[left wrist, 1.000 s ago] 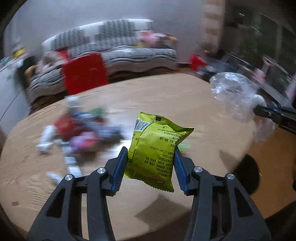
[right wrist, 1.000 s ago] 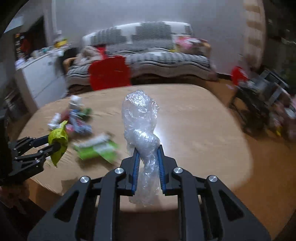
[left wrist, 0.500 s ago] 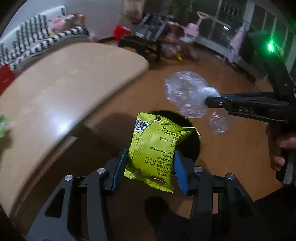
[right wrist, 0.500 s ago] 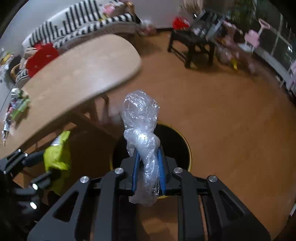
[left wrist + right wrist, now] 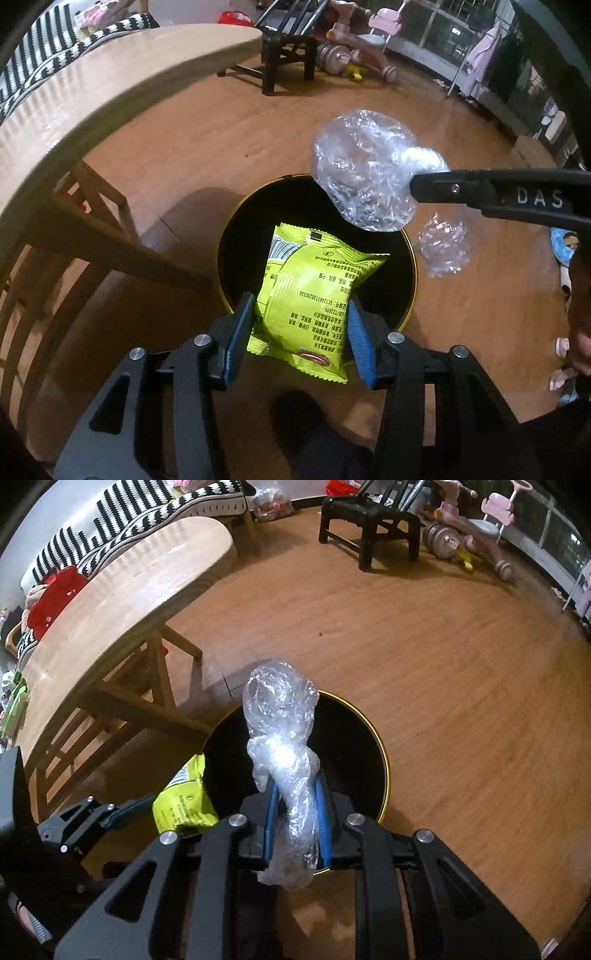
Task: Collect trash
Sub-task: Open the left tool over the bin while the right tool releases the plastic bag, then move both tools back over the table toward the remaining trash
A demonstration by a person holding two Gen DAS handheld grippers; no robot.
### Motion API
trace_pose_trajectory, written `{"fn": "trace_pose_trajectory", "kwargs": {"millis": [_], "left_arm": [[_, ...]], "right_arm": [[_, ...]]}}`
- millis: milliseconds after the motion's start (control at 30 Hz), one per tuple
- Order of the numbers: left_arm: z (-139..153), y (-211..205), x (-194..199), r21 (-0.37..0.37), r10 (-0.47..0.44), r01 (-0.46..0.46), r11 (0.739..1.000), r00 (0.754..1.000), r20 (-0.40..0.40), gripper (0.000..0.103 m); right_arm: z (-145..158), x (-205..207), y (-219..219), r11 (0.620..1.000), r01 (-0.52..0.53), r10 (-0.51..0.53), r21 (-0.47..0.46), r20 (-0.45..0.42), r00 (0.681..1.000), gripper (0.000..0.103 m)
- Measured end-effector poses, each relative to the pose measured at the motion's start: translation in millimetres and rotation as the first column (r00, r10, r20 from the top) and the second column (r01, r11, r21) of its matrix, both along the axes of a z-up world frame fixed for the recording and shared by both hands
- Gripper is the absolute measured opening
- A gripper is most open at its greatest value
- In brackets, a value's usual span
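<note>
A second ago both claws hang over the bench top, with the sofa behind and the litter spread on the wood. Now the left claw (image 5: 300, 334) and the right claw (image 5: 294, 814) tilt steeply down beside the bench (image 5: 122, 587), above the floor. The yellow snack packet (image 5: 314, 291) now hangs over the mouth of the black bin (image 5: 236, 254), where before it hung over the bench. The clear plastic wrap (image 5: 282, 738) now hangs above the same bin, nearer to the packet than a second ago.
</note>
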State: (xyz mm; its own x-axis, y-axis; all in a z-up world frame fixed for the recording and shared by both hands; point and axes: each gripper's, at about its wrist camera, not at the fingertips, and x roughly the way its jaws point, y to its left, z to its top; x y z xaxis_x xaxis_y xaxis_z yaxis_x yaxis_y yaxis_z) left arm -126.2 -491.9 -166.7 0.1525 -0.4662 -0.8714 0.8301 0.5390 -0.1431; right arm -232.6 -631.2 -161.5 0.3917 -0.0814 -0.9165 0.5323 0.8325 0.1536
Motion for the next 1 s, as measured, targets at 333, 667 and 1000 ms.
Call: {"fn": "trace_pose_trajectory", "kwargs": {"millis": [333,667,1000], "left_arm": [[-7.8,-19.8,2.3,-0.019,-0.03,0.03,0.999,1.0,-0.007,0.051],[3.4,-11.3,-2.3,-0.045,-0.059,0.06,0.997,0.998,0.028,0.084],[66.2,38.8,-17.9,-0.121,-0.135,0.141,0.983,0.989,0.053,0.091]], "right_arm": [[-10.7,-0.3,-14.3,0.998,0.047,-0.047,0.045,-0.008,0.999,0.026],[4.4,-0.4,-12.3,0.998,0.067,-0.068,0.018,0.028,0.997,0.078],[85.7,-3.5,31.3,0.995,0.012,0.001,-0.099,0.131,0.991,0.082]]}}
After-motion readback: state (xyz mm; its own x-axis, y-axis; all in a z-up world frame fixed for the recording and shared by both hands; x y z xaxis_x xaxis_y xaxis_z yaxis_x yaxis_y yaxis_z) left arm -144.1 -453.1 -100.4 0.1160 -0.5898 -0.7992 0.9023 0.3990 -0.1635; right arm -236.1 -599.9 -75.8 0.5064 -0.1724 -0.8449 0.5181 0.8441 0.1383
